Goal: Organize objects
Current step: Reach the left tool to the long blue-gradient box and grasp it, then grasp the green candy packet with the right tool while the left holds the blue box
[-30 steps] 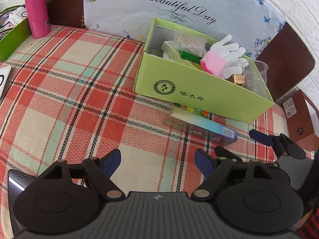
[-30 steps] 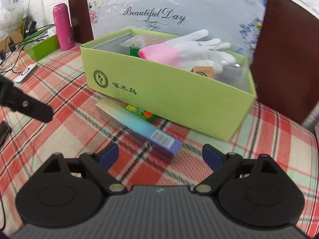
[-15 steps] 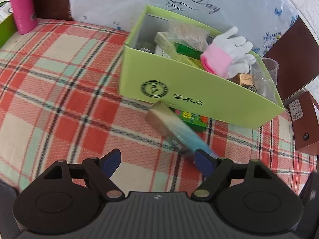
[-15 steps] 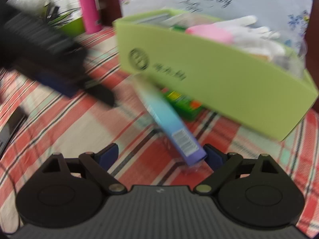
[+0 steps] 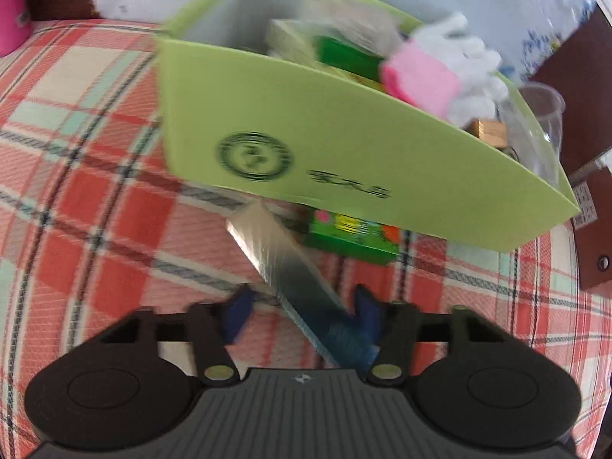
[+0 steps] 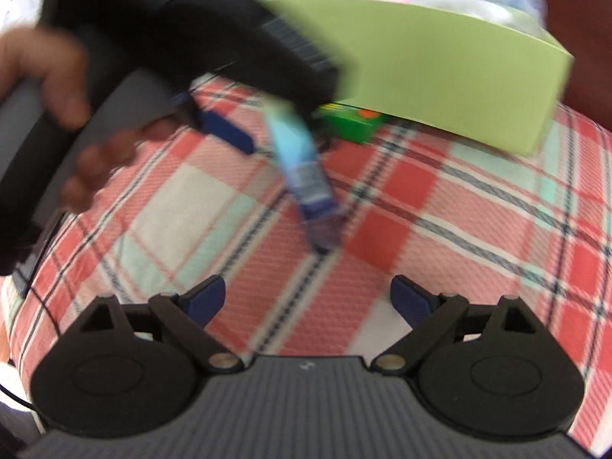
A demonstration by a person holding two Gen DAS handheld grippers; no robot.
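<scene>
Left gripper (image 5: 302, 315) had dropped around the long box (image 5: 290, 267) lying just before the green bin (image 5: 344, 145), fingers spread and narrowing, so a pickup looked imminent; right gripper (image 6: 308, 296) hung spread, empty.

My bench wears a woven checked cloth (image 5: 95, 206), rough-textured. The green box (image 5: 344, 145) looks like matt cardboard; the long carton (image 5: 283, 264) shines foil-glossy. My left hand-held gripper (image 5: 302, 311) is matt black plastic.
</scene>
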